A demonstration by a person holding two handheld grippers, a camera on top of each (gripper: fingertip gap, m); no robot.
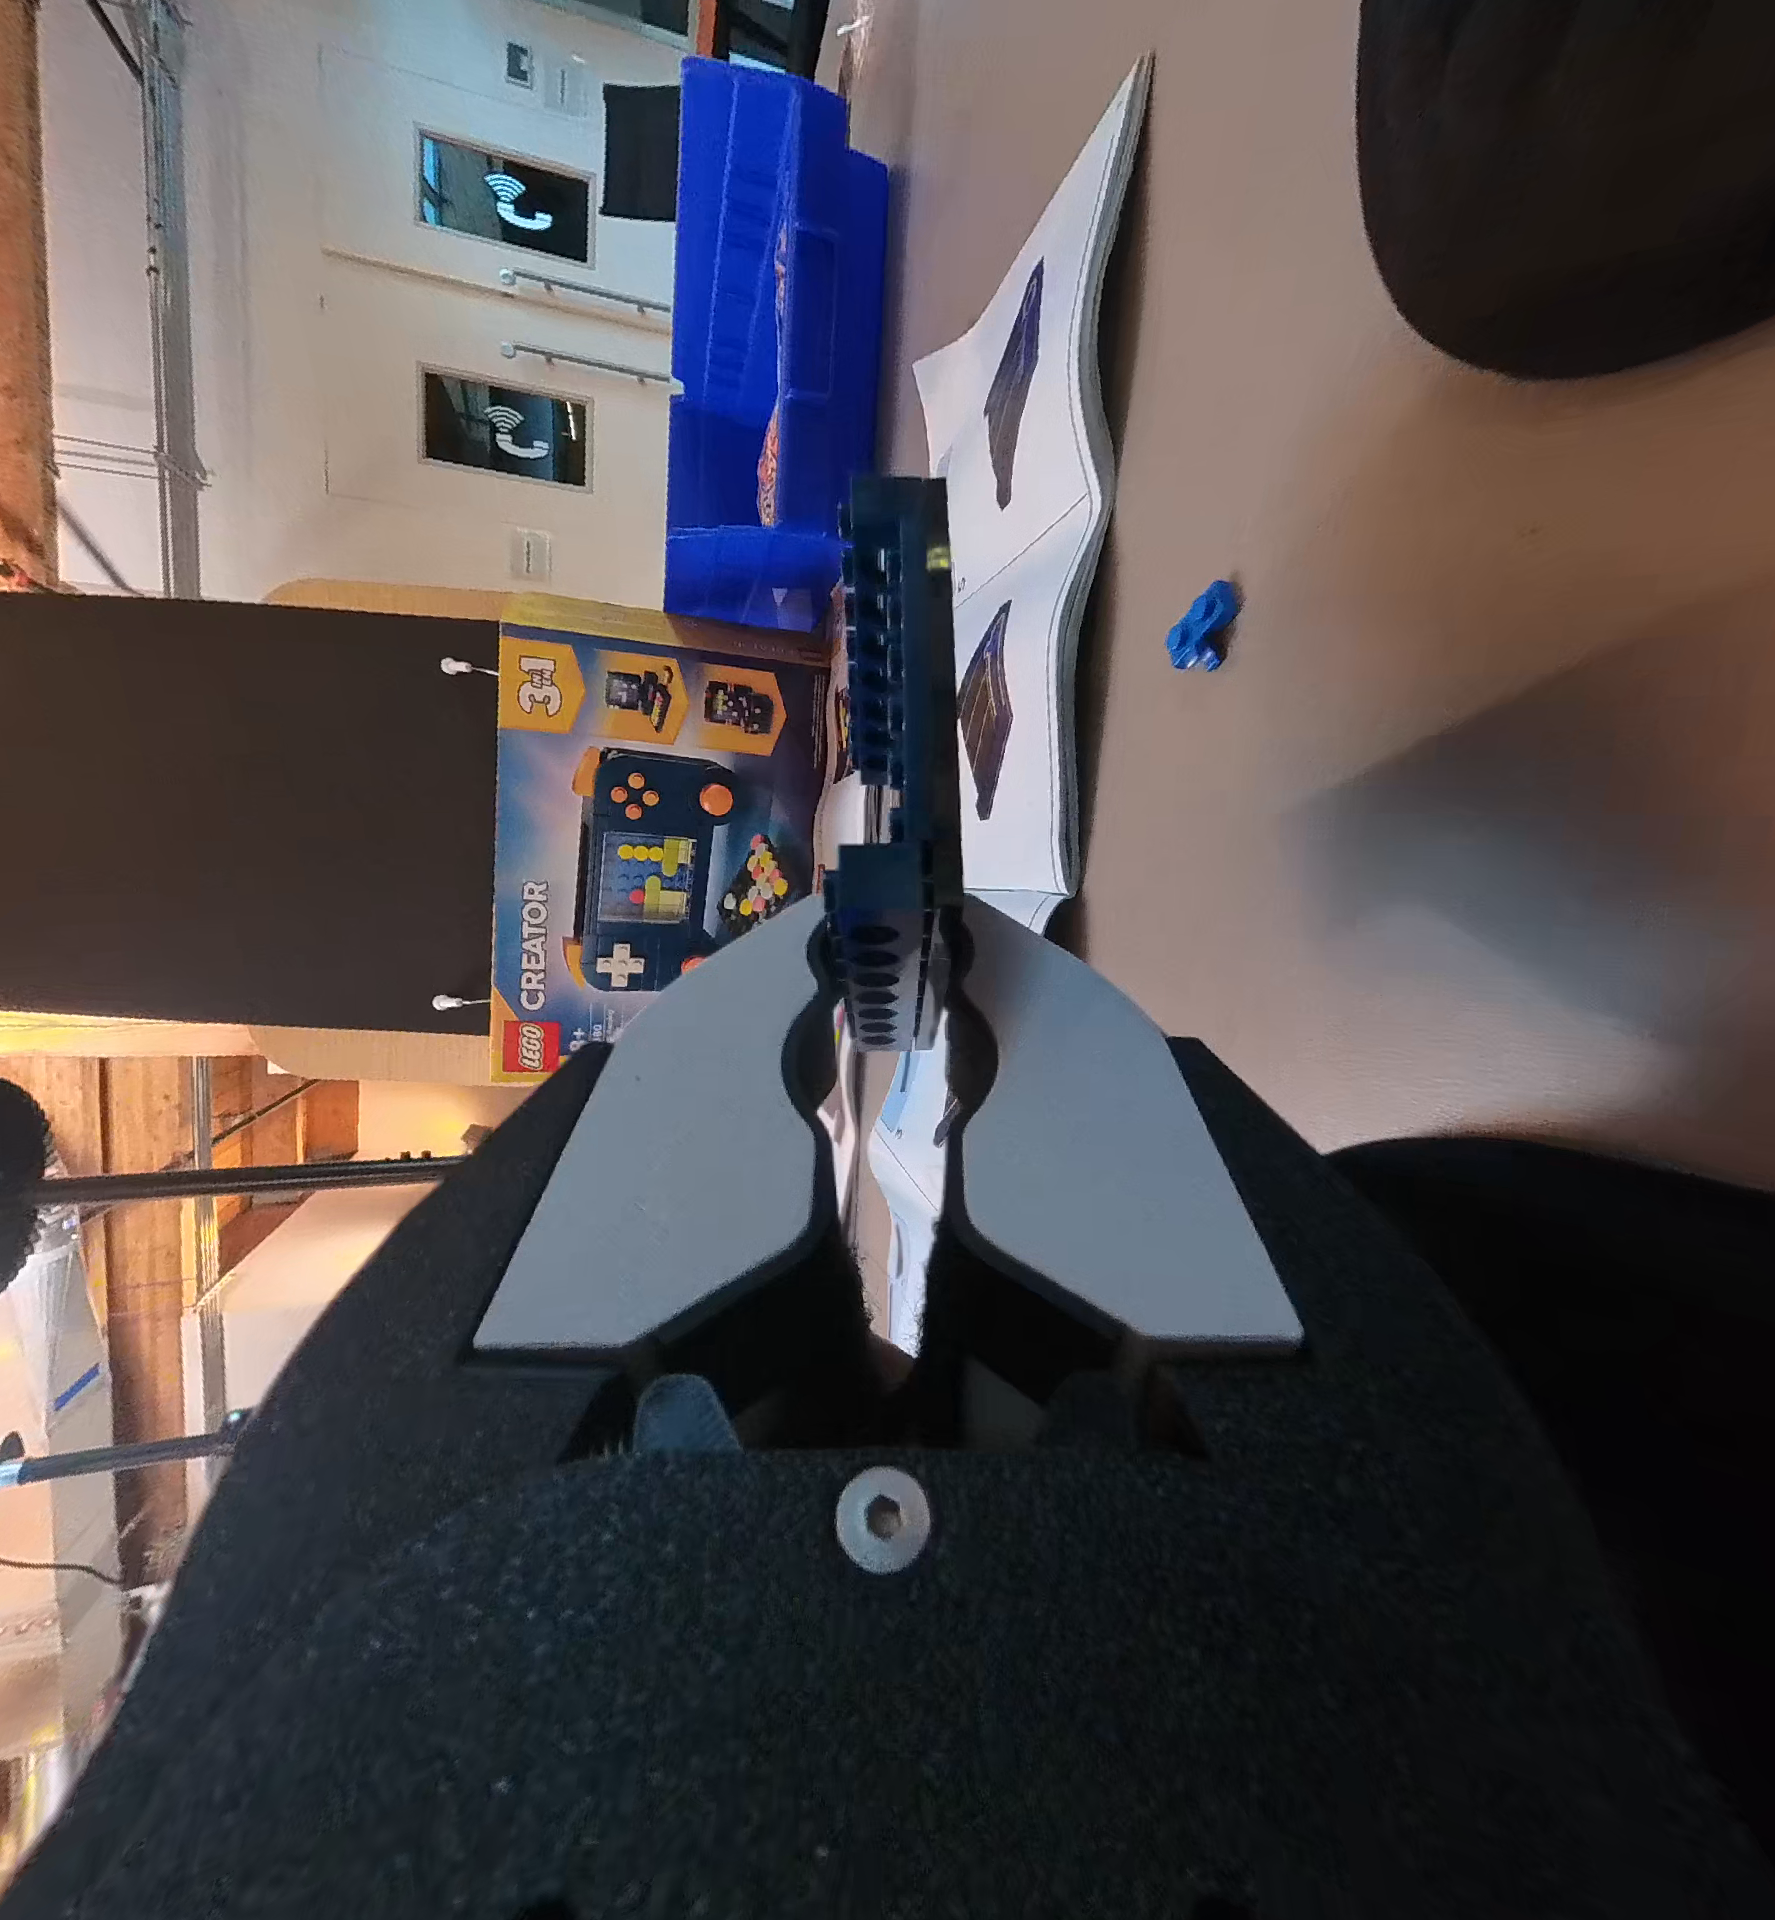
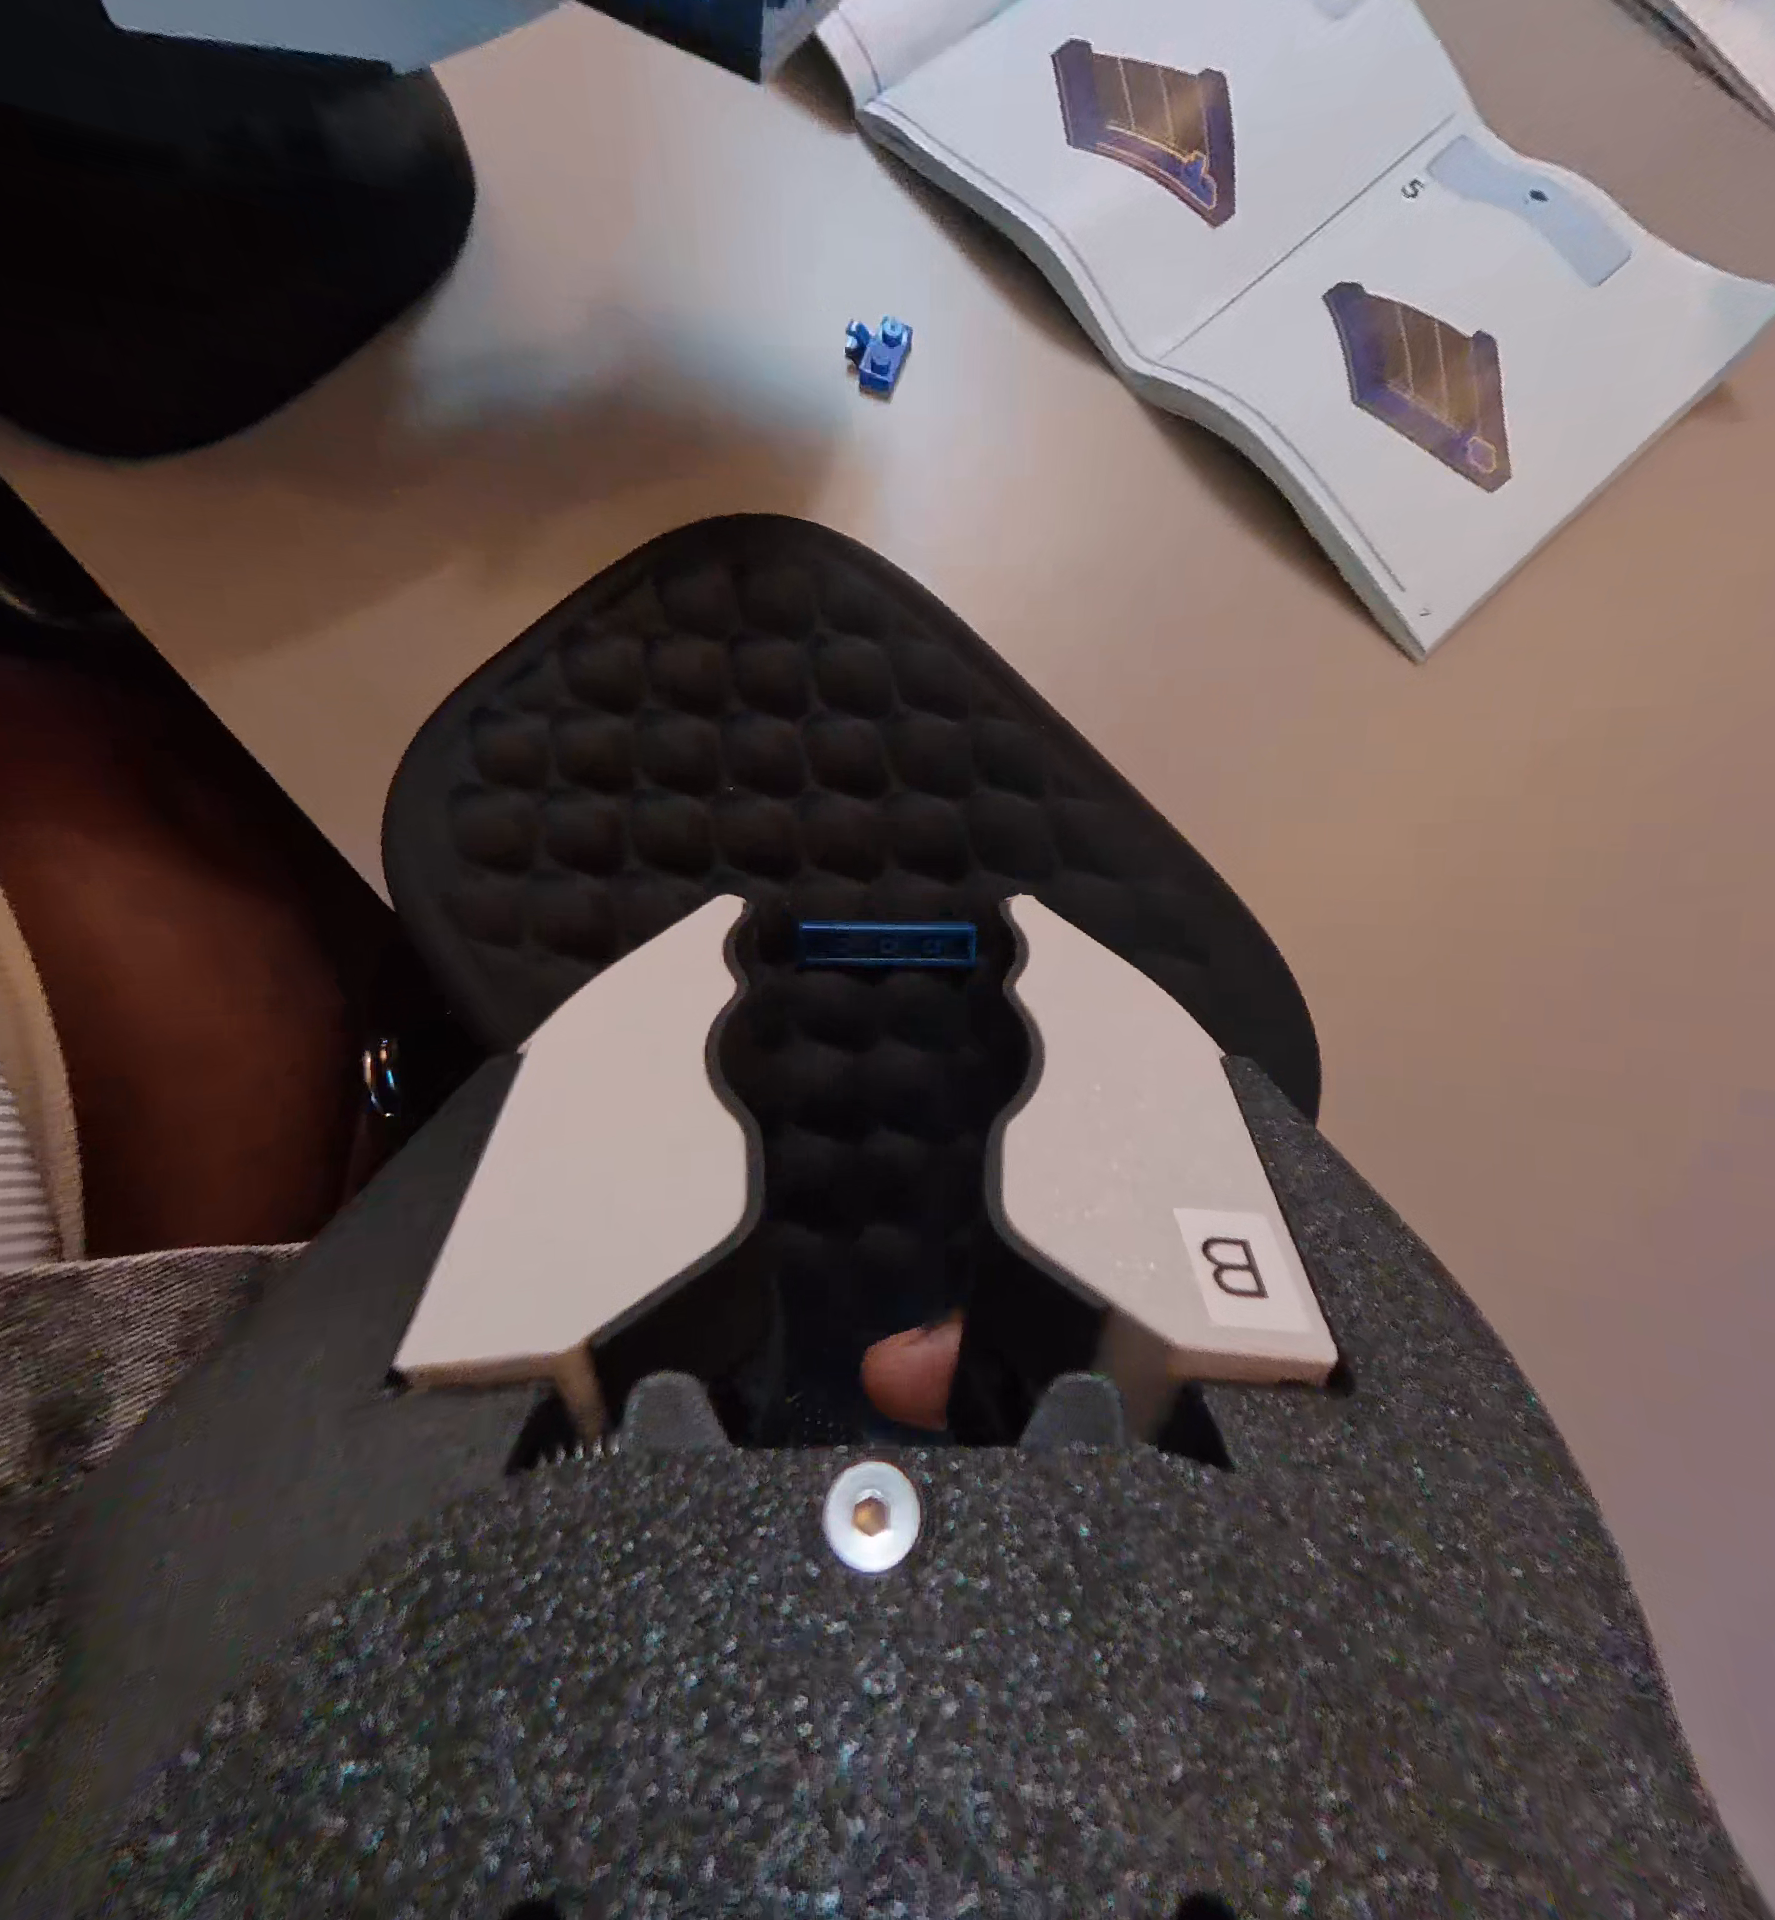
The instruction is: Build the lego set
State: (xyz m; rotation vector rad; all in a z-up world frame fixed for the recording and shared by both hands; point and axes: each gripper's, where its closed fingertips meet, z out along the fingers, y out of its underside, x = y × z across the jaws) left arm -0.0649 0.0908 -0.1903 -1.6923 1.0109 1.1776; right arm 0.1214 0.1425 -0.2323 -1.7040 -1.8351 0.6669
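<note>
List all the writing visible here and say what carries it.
I will not quote the wording. These things carry it:
Colourful toy box: printed logos and words, legible.
Open booklet: a small printed number between the pictures.
White sticker on the right tongs: one character.
Two dark wall panels: white symbols only.

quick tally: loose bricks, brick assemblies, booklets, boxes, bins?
Loose blue bricks: 2, a small plate on the table and a long plate on the black pad
Dark blue assembly: 1
Open booklet: 1
Set box: 1
Blue bins: 1 cluster
Total: 6
</note>
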